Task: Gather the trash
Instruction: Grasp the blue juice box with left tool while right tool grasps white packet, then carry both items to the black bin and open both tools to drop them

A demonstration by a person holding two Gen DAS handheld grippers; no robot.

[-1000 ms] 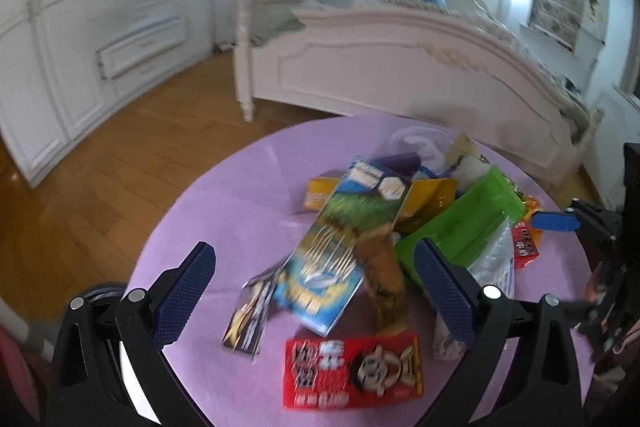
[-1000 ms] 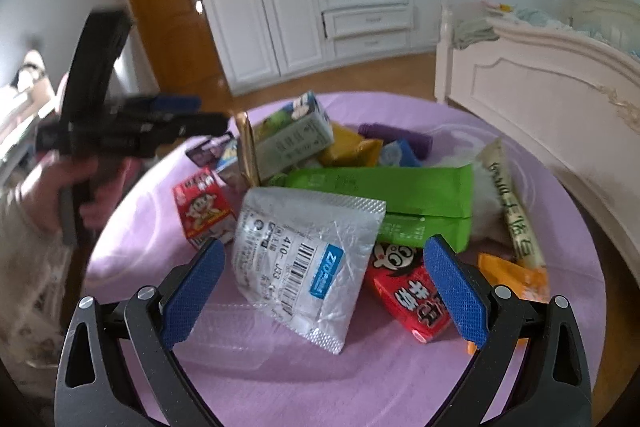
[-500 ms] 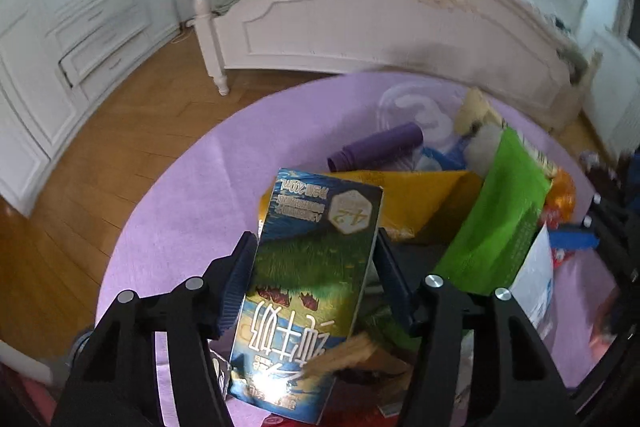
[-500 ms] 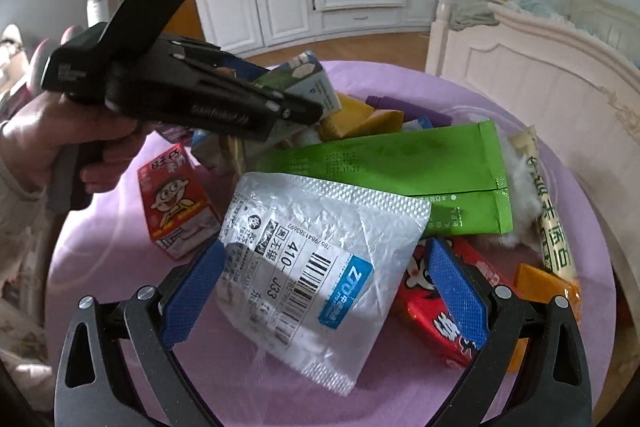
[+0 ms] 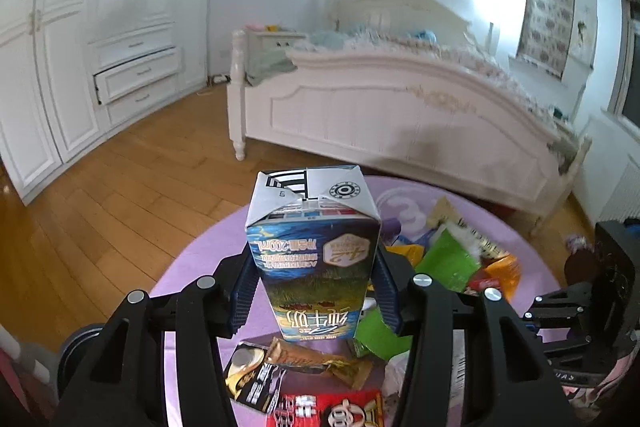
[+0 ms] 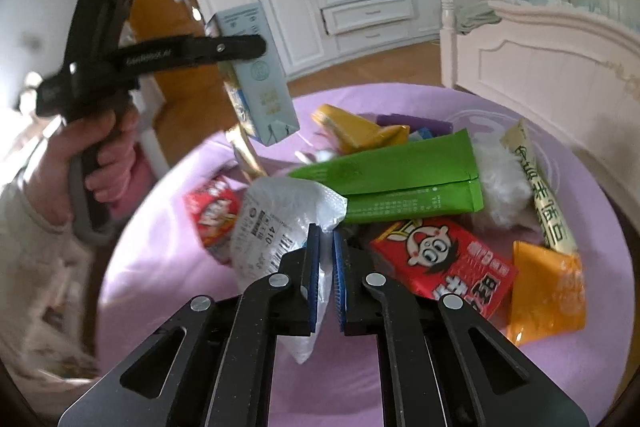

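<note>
Over the round purple counter (image 6: 400, 379), the left tongs (image 5: 314, 291) clamp a blue milk carton (image 5: 312, 259) by its two sides, their jaws having just drawn in onto it. The carton is clear of the counter and upside down, its folded white end toward 12 o'clock in the left wrist view. From the right wrist camera those tongs (image 6: 224, 49) show at 10 o'clock, lying roughly level, with the carton (image 6: 260, 75) hanging tilted from them above the counter's far edge. A hand (image 6: 94, 155) wraps the black grip below, fingers curled round it, a pale sleeve (image 6: 24, 227) running down to 8 o'clock.

The right tongs (image 6: 326, 259) point down at the pile and have just snapped together, pinching the edge of a clear plastic bag (image 6: 276, 223) with a barcode label; the bag bulges out toward 10 o'clock from the pads.

Loose litter lies on the counter: a green packet (image 6: 400, 179) at 1 o'clock from those tongs, a red snack pack (image 6: 444, 259) at 3 o'clock, an orange wrapper (image 6: 548, 295) beyond it, and a second red pack (image 6: 212, 207) at 10 o'clock.
</note>
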